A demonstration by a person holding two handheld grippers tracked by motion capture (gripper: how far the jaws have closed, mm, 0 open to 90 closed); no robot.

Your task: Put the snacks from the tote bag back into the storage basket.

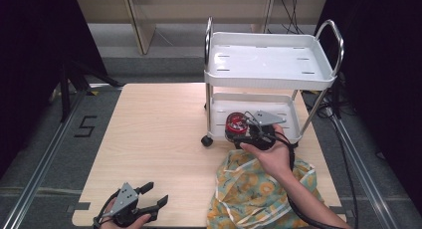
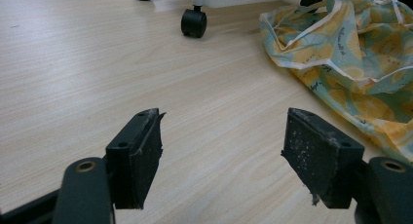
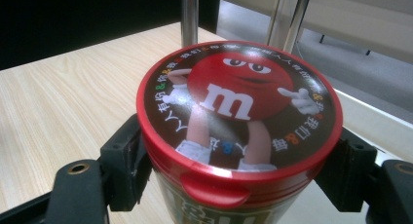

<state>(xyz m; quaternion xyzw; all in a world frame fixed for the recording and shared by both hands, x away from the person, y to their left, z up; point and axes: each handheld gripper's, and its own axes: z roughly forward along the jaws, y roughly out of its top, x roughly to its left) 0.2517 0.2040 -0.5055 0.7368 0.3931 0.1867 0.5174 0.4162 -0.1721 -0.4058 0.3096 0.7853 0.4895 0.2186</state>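
Here, everything is placed in relation to the white cart [image 1: 268, 64], which is seen standing on the far right part of the wooden table [image 1: 159, 139] in the high view. The cart has two white trays held by shiny metal posts, and it rests on small black wheels; one wheel [image 2: 194, 23] is seen well ahead of the left jaws in the left gripper view.

Just in front of the cart, toward the person, a yellow and green patterned bag [image 1: 259, 189] is laid flat on the table. In the left gripper view the bag [image 2: 350, 53] is found to the right of that wheel.

The right gripper [image 1: 251, 132] is held at the front edge of the cart's lower tray, above the far end of the bag. Its jaws are closed against the two sides of a round candy canister [image 1: 236, 123], and the canister is gripped just under its red lid. In the right gripper view the canister [image 3: 238, 121] is seen from above, with a red cartoon figure printed on the lid, and two metal posts of the cart are seen directly behind it.

The left gripper [image 1: 149, 201] is kept well apart from the cart, near the front edge of the table. In the left gripper view its jaws [image 2: 221, 160] are spread wide, and nothing is held between them.
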